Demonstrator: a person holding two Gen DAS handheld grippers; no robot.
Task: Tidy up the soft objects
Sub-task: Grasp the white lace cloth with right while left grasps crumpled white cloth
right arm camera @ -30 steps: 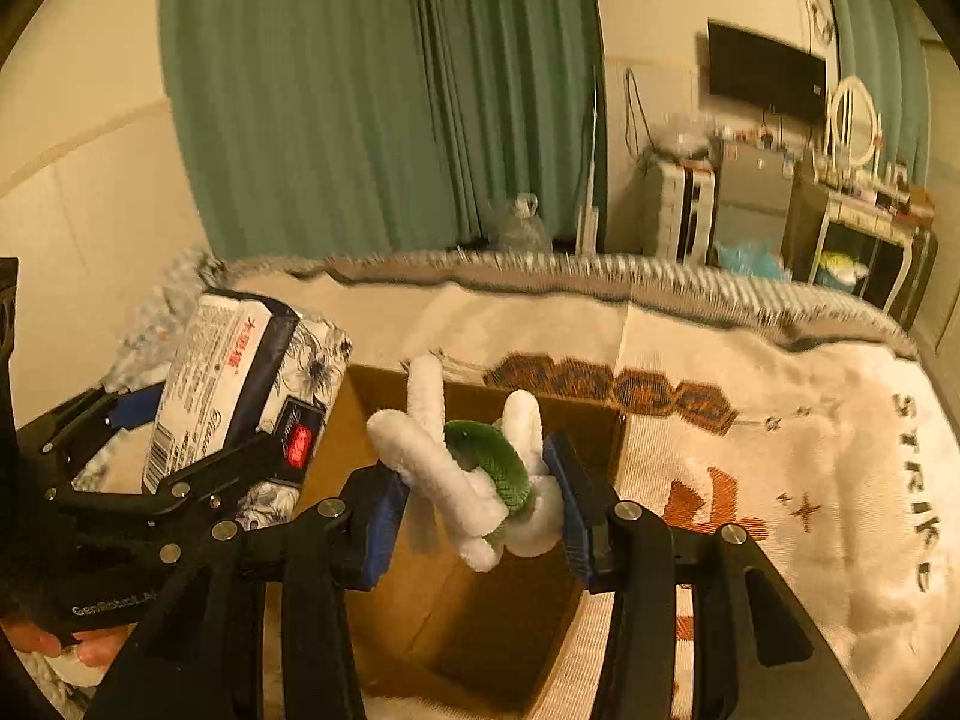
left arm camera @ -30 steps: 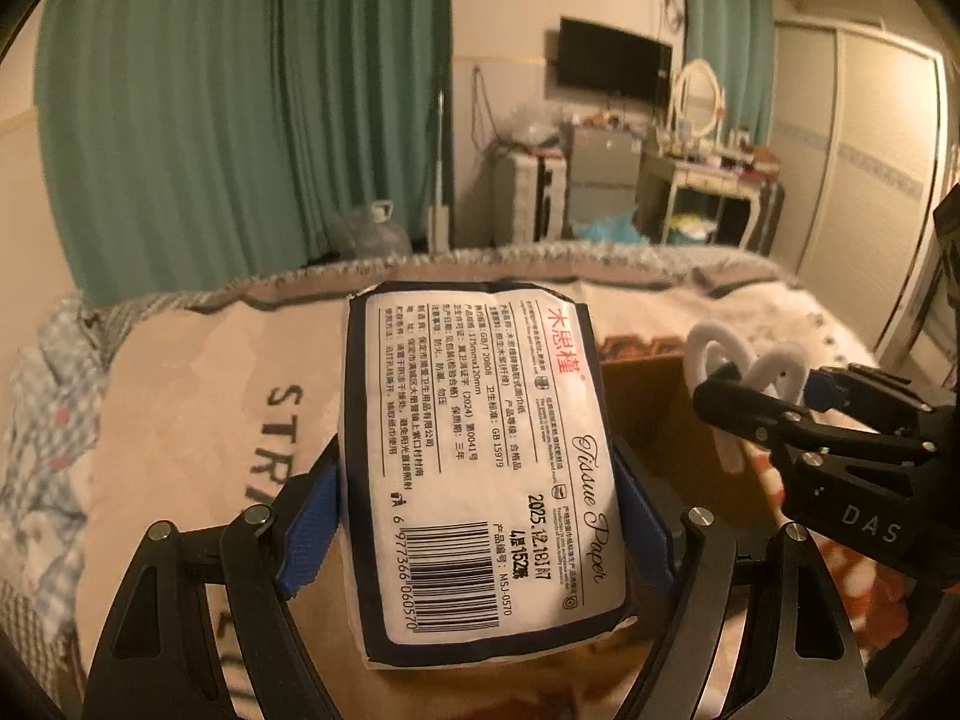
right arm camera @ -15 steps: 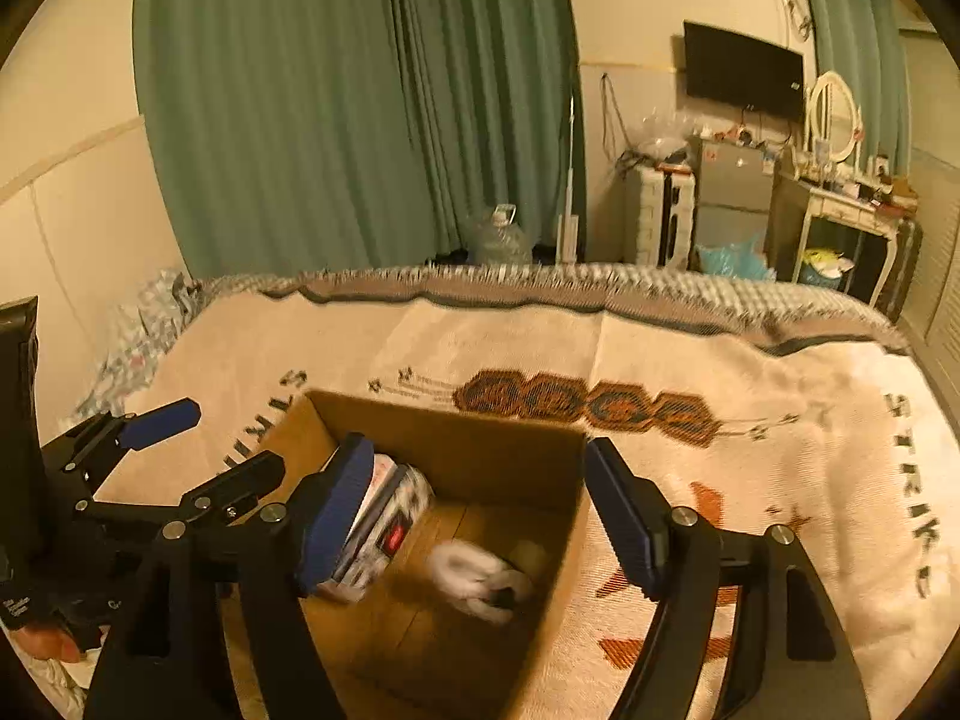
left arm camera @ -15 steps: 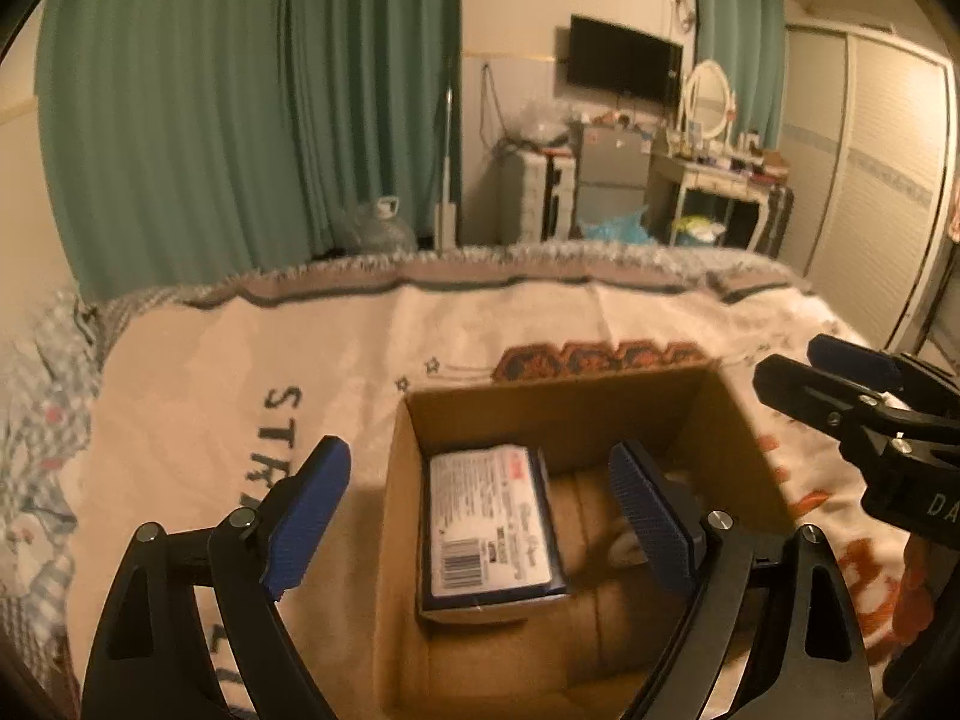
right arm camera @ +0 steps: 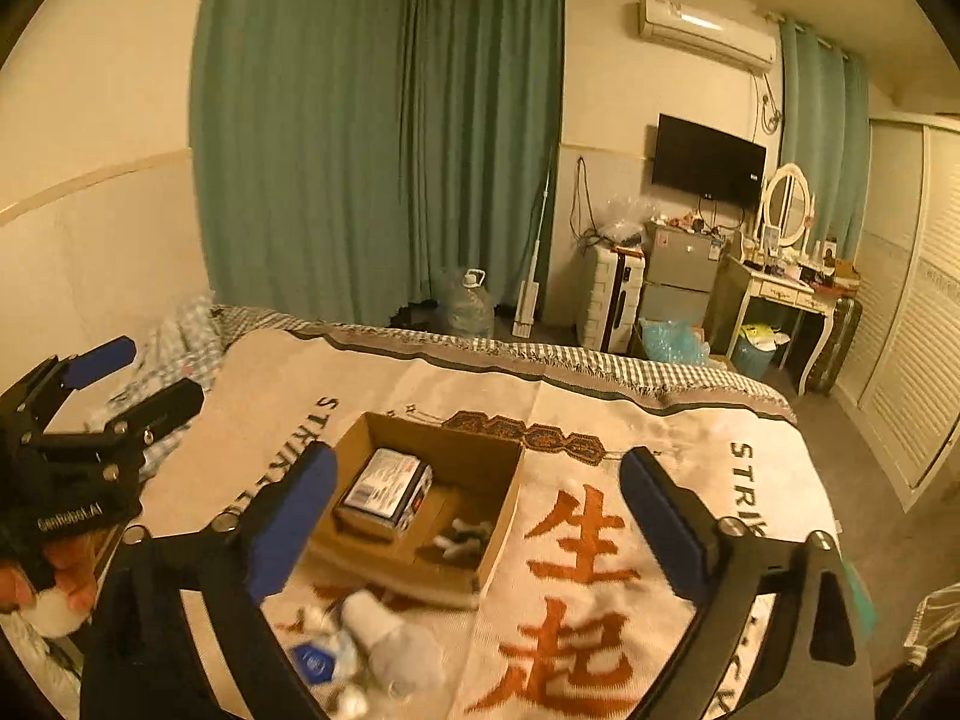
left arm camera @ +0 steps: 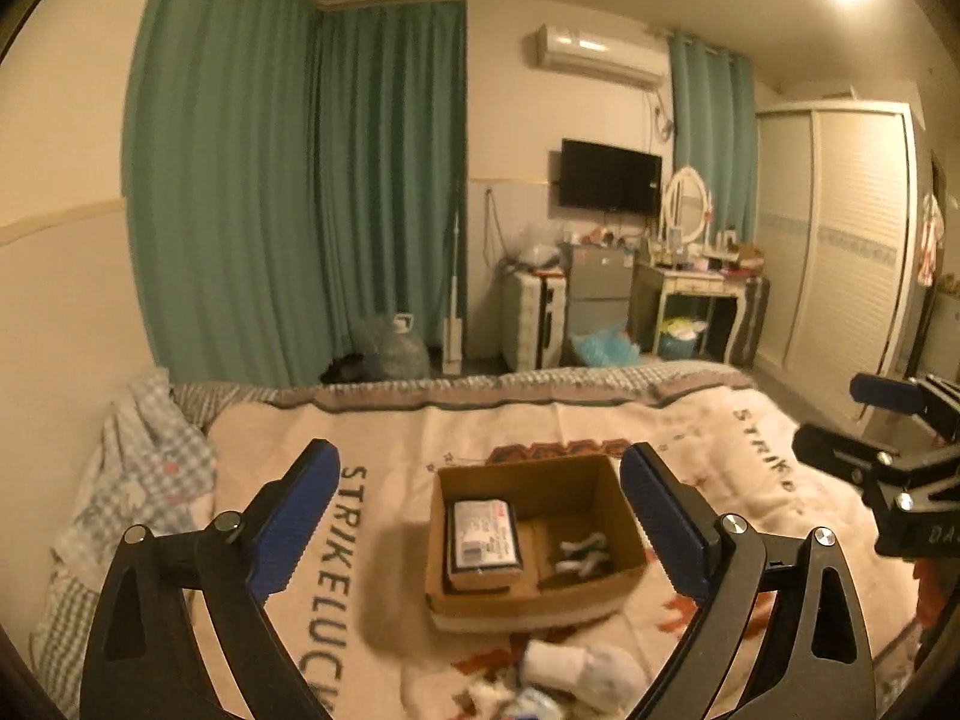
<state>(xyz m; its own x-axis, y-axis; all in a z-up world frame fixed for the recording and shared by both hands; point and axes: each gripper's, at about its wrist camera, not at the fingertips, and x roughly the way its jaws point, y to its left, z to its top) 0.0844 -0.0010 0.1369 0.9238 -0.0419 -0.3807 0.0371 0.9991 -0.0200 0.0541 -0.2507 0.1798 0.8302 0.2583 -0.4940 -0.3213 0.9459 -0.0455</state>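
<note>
A blurred heap of soft items [left arm camera: 570, 678] lies cut off at the bed's [left arm camera: 390, 432] near edge. The left gripper [left arm camera: 477, 516] and right gripper [right arm camera: 474, 516] hover above, fingers wide and empty. Between them, a cardboard box [left arm camera: 534, 597] holds a tissue pack [left arm camera: 485, 534] on the left and an indistinct white-and-green plush [left arm camera: 582, 552] on the right.

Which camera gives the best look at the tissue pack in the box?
The left wrist view: the tissue pack lies label-up, nearly square-on, in the cardboard box. The right wrist view shows the same pack at a slant, its label foreshortened, with one dark side showing.
</note>
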